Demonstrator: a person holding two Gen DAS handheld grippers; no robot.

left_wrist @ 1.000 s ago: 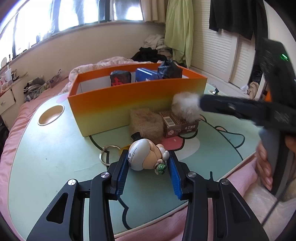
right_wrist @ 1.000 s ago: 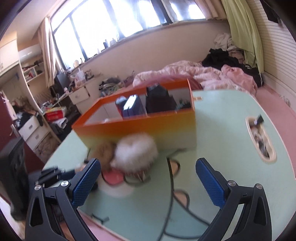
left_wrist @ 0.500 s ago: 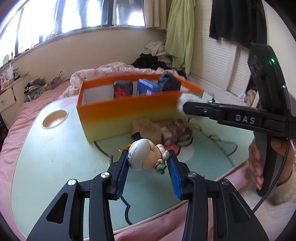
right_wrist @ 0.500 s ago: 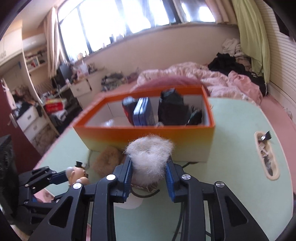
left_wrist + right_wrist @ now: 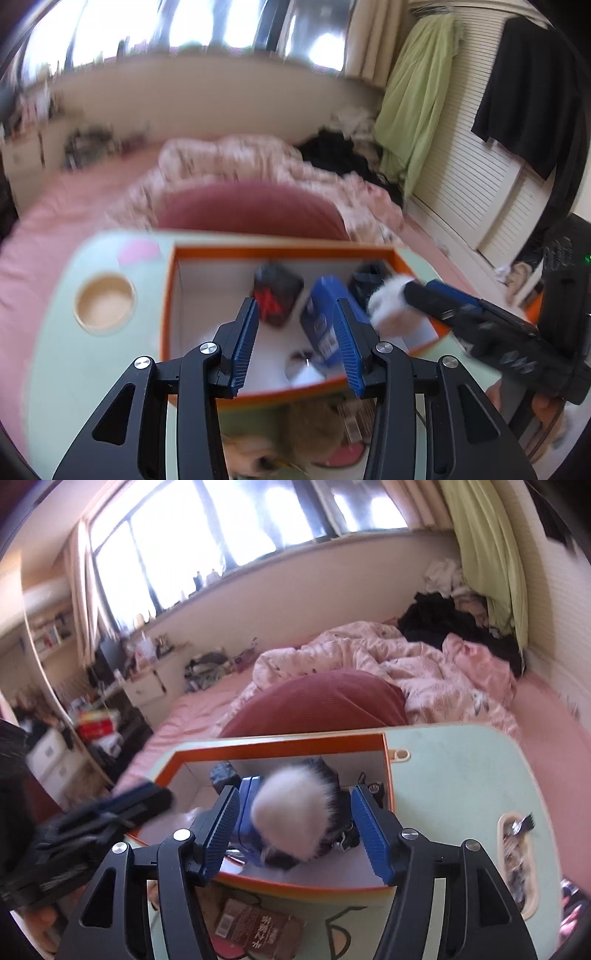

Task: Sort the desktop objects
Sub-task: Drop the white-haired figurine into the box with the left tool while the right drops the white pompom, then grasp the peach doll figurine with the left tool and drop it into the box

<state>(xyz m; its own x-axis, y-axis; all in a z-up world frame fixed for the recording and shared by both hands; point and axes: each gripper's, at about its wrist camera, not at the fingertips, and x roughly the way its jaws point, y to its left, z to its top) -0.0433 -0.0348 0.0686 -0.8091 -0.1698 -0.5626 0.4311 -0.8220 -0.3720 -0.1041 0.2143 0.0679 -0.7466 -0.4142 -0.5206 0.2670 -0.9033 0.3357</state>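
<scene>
The orange box point(image 5: 280, 253) stands on the green table, also in the right wrist view point(image 5: 280, 744). My left gripper point(image 5: 293, 343) is open and empty above the box. The figurine point(image 5: 301, 367) lies blurred on the box floor below it. My right gripper point(image 5: 295, 829) is open over the box's right part. The white fur ball point(image 5: 291, 816) is between its jaws, not touching the pads, over the box; it also shows in the left wrist view point(image 5: 388, 297). A blue box point(image 5: 325, 314), a black-red box point(image 5: 277, 291) and a black item point(image 5: 365, 277) are inside.
A brown fur ball point(image 5: 314, 428) and a small brown carton point(image 5: 258, 928) lie on the table in front of the box. A round cup recess point(image 5: 104, 302) is at the left. A slot recess with small items point(image 5: 515, 843) is at the right. A bed lies behind.
Both grippers rose and moved over the orange box. The left gripper opened and the figurine dropped into the box. The right gripper opened off the white fur ball.
</scene>
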